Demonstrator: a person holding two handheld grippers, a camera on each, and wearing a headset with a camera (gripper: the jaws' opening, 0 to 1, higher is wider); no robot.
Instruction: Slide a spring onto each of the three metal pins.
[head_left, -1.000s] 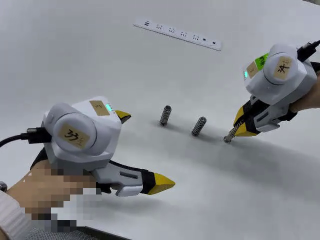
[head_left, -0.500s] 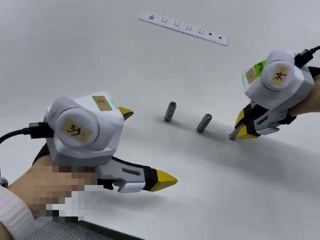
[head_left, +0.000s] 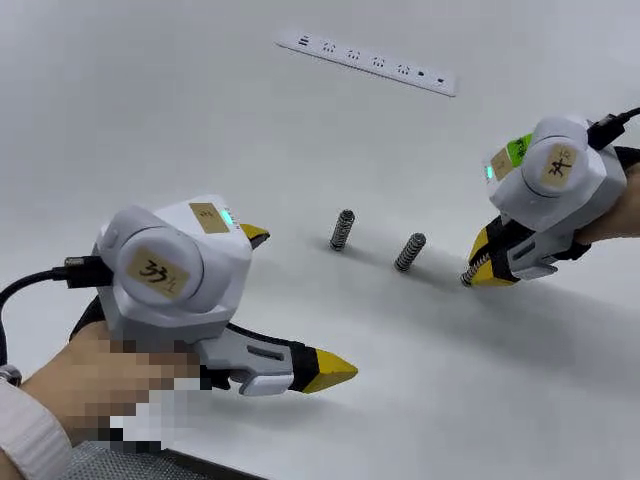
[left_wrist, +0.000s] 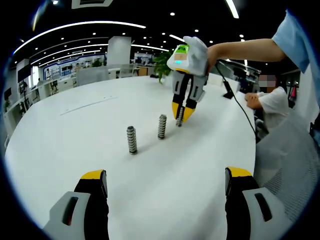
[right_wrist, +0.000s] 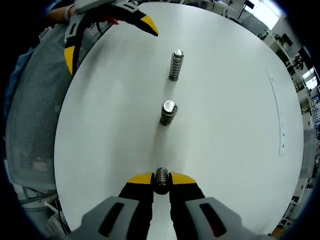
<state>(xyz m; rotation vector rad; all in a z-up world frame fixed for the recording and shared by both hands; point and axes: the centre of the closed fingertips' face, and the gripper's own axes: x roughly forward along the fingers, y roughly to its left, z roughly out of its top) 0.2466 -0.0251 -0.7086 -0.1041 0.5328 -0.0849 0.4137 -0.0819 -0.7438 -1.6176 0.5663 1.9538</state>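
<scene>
While the white-bodied, yellow-tipped left gripper (head_left: 298, 300) hangs nearest us, low over the plain white tabletop (head_left: 180, 110), its jaws are spread wide with nothing between them. It is idle and well apart from the work.

Next out, two assemblies stand upright on the tabletop. These are the first steel coil spring (head_left: 342, 230) and, just to its right in the head view, the second steel coil spring (head_left: 409, 252). In the right gripper view each sits around one of the metal pins (right_wrist: 169, 106), with a bright round head showing on top. We'd count those two as done.

In line with them, further right, is the white, yellow-tipped right gripper (head_left: 478, 270). Its jaws are clenched on the third coil spring (head_left: 468, 272), which leans, its lower end at or touching the tabletop. The right gripper view has that coil end-on, pinched between the yellow tips. We can't tell whether a pin is inside it.

Our read is that the step in hand is the third and last spring. Next we need to bring it upright, get it fully seated on its pin, then let the jaws go and back off straight. The second steel coil spring is near, so we shouldn't clip it. The left gripper is free to steady if needed.

Farthest out, a long white power strip (head_left: 365, 62) lies flat, well apart from everything.
</scene>
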